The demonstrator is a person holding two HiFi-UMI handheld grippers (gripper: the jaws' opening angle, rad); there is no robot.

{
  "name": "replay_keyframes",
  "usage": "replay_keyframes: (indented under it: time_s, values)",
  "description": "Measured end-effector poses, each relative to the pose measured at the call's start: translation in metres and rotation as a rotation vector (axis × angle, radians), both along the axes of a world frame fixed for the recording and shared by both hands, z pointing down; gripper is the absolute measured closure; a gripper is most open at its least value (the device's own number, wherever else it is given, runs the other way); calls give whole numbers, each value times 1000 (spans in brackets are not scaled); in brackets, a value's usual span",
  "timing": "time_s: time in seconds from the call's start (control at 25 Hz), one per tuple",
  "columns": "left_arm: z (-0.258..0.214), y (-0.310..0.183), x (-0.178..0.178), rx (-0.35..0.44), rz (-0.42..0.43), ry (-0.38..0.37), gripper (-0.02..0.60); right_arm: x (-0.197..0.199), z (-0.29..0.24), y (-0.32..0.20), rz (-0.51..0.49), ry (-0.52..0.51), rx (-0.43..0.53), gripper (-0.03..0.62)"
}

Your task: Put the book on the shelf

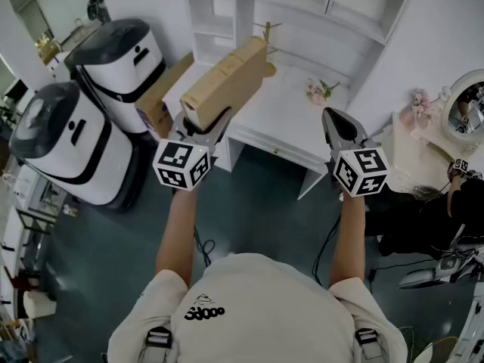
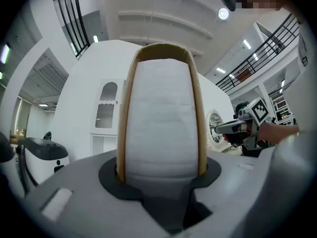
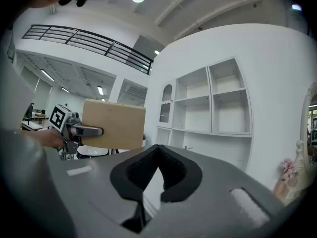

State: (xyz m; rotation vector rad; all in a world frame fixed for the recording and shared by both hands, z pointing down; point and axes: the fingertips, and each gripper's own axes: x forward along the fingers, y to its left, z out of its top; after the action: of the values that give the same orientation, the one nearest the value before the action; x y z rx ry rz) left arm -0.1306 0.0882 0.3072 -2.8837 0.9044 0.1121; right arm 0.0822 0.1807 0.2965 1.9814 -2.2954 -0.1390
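Note:
A thick tan book (image 1: 227, 82) is held up over the white desk (image 1: 283, 108), pointing toward the white shelf unit (image 1: 302, 6). My left gripper (image 1: 203, 129) is shut on its near end. In the left gripper view the book (image 2: 161, 118) stands between the jaws with its white page edges facing the camera. My right gripper (image 1: 339, 131) hovers to the right of the book, shut and holding nothing. The right gripper view shows its pads (image 3: 157, 155) closed together, the book (image 3: 116, 123) at the left and the shelf unit's open compartments (image 3: 213, 103) ahead.
Two white and black machines (image 1: 121, 59) (image 1: 60, 142) stand left of the desk, with a cardboard box (image 1: 162, 97) beside them. Pink flowers (image 1: 318, 89) lie on the desk. At the right are a round mirror (image 1: 469, 104) and a seated person (image 1: 446, 218).

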Motion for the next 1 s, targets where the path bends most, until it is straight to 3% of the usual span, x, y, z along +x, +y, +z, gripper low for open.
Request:
replay_keyframes:
  time_s: [0.4,0.72,1.0]
  values:
    - [1,-16,-14,8,24,-17,344,-19,-2,-14,-4,-29,35,592]
    - [8,-29,-34,2,58,-25,344,-39,7,-19,-13,-176,41,592]
    - [19,-54,-28,-24,56,-16,344,-35,10,-42,-14,-123,22,592]
